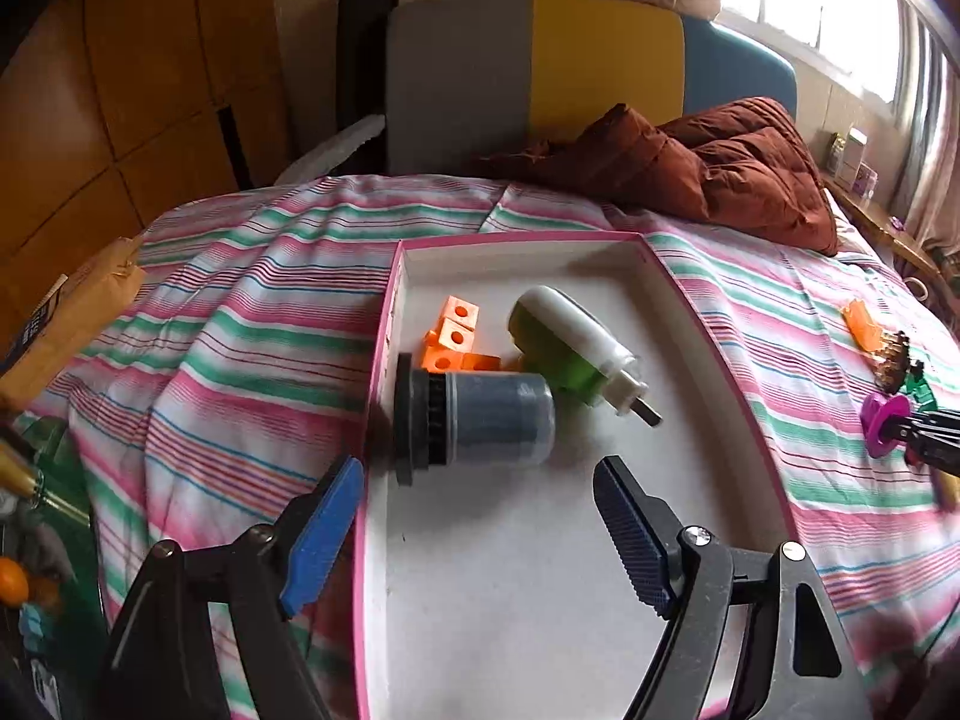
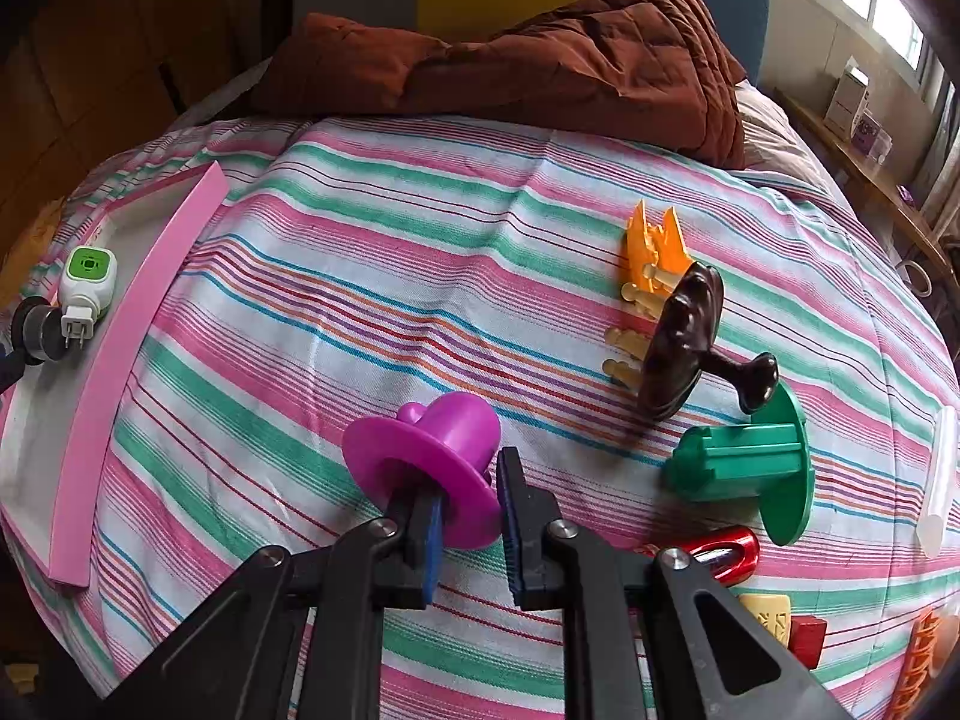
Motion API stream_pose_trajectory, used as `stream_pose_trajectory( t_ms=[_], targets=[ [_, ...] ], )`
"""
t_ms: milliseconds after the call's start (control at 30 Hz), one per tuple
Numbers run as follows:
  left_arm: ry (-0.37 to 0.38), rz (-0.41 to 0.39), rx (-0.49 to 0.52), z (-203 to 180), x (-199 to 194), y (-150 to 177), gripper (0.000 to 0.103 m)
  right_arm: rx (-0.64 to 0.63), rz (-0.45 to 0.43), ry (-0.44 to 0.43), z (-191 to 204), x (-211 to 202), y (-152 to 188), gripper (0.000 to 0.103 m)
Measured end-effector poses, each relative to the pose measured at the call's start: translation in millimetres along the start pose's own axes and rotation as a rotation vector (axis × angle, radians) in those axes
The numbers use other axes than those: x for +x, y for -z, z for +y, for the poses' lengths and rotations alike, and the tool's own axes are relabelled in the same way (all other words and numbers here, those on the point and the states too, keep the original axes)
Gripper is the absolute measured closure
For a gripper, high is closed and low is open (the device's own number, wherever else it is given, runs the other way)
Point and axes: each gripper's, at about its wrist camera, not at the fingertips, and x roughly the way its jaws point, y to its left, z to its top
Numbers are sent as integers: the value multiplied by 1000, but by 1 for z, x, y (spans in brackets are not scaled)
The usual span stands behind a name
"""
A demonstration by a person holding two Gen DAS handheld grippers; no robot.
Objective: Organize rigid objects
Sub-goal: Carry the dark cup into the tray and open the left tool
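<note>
Right gripper (image 2: 471, 510) clamps glossy magenta flanged plug (image 2: 429, 468) by its rim.
Left gripper (image 1: 480, 525) fingers apart, empty, over pink-edged tray (image 1: 708, 324); ribbed grey cylinder (image 1: 480, 420) inside.

Glossy magenta plastic cap (image 2: 429, 456), woven striped cotton sheet (image 2: 372, 276), shiny red metal clip (image 2: 729, 552).

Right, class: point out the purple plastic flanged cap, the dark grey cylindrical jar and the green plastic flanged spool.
Purple plastic flanged cap (image 2: 459, 429): right wrist view, on its dome.
Dark grey cylindrical jar (image 1: 501, 420): left wrist view, on its side wall.
Green plastic flanged spool (image 2: 735, 459): right wrist view, on its ribbed barrel.
</note>
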Motion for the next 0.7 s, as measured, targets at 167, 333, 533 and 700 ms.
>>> stream_pose_trajectory(
  t_ms=[167, 333, 533, 700],
  targets=[
    [34, -6, 5, -14, -20, 15, 23, -6, -2, 9, 1, 0, 0, 88],
    [49, -5, 29, -29, -33, 25, 23, -18, -6, 20, 2, 0, 1, 88],
    [64, -2, 44, -38, -44, 33, 23, -33, -10, 30, 3, 1, 2, 88],
    [65, 8, 47, -40, -46, 40, 23, -38, -13, 35, 3, 1, 2, 88]
  ],
)
